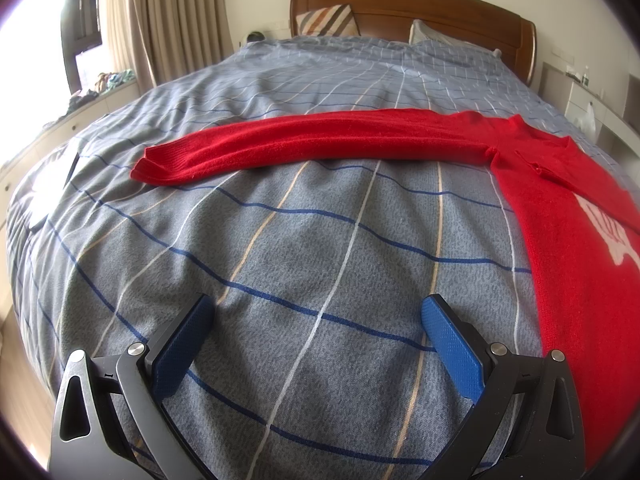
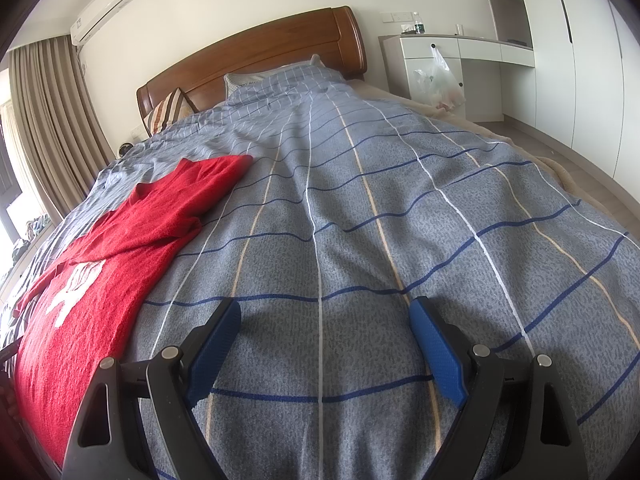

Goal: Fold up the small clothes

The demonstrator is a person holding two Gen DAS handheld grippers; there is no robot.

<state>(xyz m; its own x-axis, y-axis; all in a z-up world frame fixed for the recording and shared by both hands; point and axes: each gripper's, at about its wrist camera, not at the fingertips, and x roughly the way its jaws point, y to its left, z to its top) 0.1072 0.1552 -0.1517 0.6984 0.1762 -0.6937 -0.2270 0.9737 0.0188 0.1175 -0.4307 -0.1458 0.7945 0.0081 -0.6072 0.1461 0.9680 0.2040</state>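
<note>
A red sweater (image 1: 568,216) lies spread face up on the bed (image 1: 280,248), its white chest motif showing, one long sleeve (image 1: 304,144) stretched flat across the checked blue-grey cover and, in the right wrist view, the other sleeve (image 2: 208,184) bent back near the shoulder. The left hand-held gripper (image 1: 318,320) hangs over bare cover just beside the sweater's side edge, its jaws spread wide with nothing between them; the right hand-held gripper (image 2: 324,320) likewise stands wide apart and empty over bare cover on the sweater's other side. No fold appears begun. The likely trouble is that the cover is soft and rumpled: a pad coming down at the knit's edge could pinch the cover along with it, so that lifting drags the bedding and pulls the sweater askew. The knit is limp, so a grip on one layer or too near a corner may let the sleeve sag and land crooked. If the two sides are lifted unevenly, the body could bunch over the motif. Nothing lies between either tool and the garment. Further off are a wooden headboard (image 1: 412,4), a striped pillow (image 1: 326,20), curtains (image 1: 168,16), and, in the right wrist view, a plastic bag (image 2: 440,80) hanging from a white cabinet (image 2: 480,46), all well apart.
</note>
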